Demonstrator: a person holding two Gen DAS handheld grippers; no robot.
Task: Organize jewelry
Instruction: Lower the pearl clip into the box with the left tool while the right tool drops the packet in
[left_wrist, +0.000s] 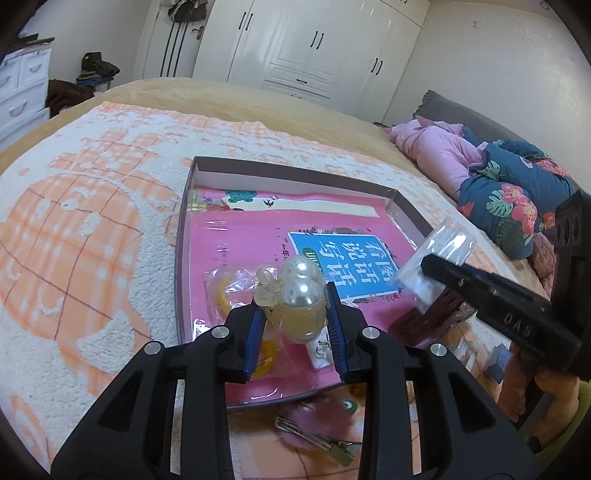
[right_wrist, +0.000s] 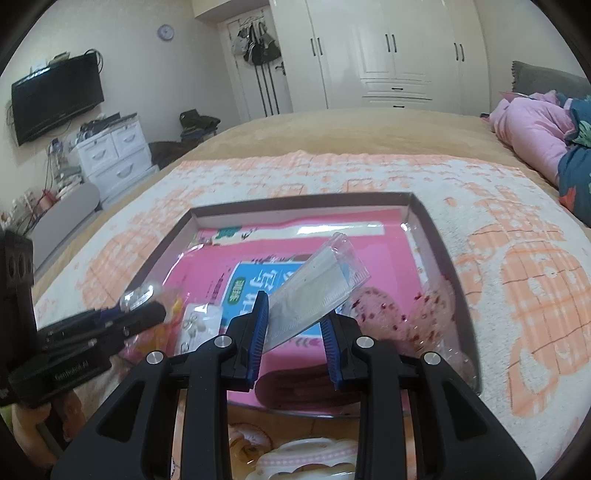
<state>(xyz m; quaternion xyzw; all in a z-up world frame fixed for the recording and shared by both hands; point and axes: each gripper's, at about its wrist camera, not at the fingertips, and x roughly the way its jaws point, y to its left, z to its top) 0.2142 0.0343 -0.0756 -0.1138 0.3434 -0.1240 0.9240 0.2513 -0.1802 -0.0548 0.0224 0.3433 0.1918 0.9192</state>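
Claws, two: left claw (left_wrist: 297, 321) grips two-pearl clip (left_wrist: 301, 291), right claw (right_wrist: 295, 332) one bag (right_wrist: 317, 291).

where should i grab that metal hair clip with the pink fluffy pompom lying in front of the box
Take the hair clip by its bare metal bar, coming from above with the fingers across its narrow width. It lies flat on the blanket, just outside the tray's near edge. The pompom end is soft fluff that would probably squash and slip, while the bar looks rigid and exposed.
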